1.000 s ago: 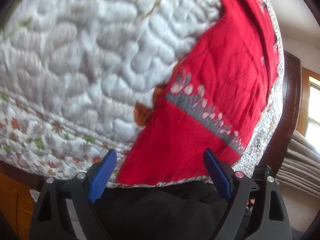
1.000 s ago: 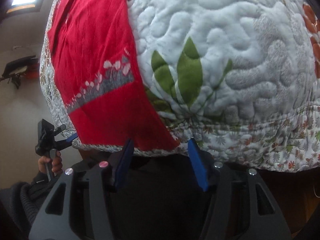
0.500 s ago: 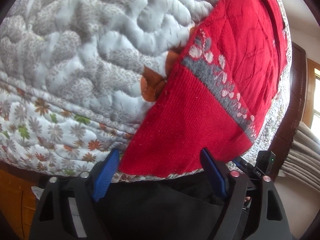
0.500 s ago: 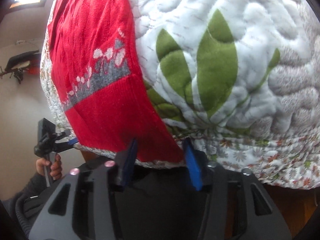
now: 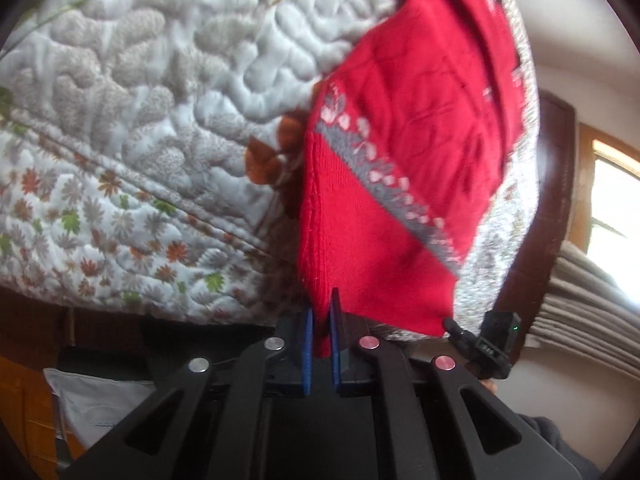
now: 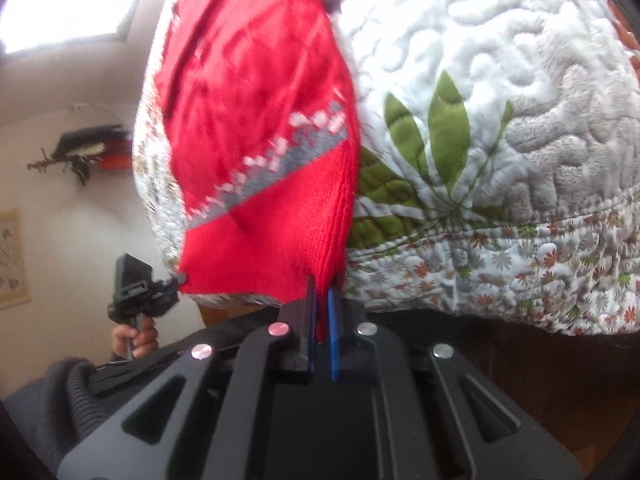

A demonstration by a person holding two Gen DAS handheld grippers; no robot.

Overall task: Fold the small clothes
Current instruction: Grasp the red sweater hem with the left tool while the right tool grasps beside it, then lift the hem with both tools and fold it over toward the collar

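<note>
Now two grippers work one red sweater [image 5: 404,168]: the left gripper [image 5: 321,320] and the right gripper [image 6: 322,296] each pinch a near hem corner between nearly closed blue fingers [image 5: 307,344]. Half a second ago both stood wide open around the flat hem. Pinched corners bunch up; beyond them a grey band with white motifs crosses the knit, which lies on the quilted bedspread [image 5: 160,80].

Red knit garment [image 6: 256,152], grey patterned band, lay on the quilted bedspread [image 6: 500,92]; right claw [image 6: 322,300] pinched its near corner, left claw [image 6: 170,280] at the garment's opposite hem corner.
</note>
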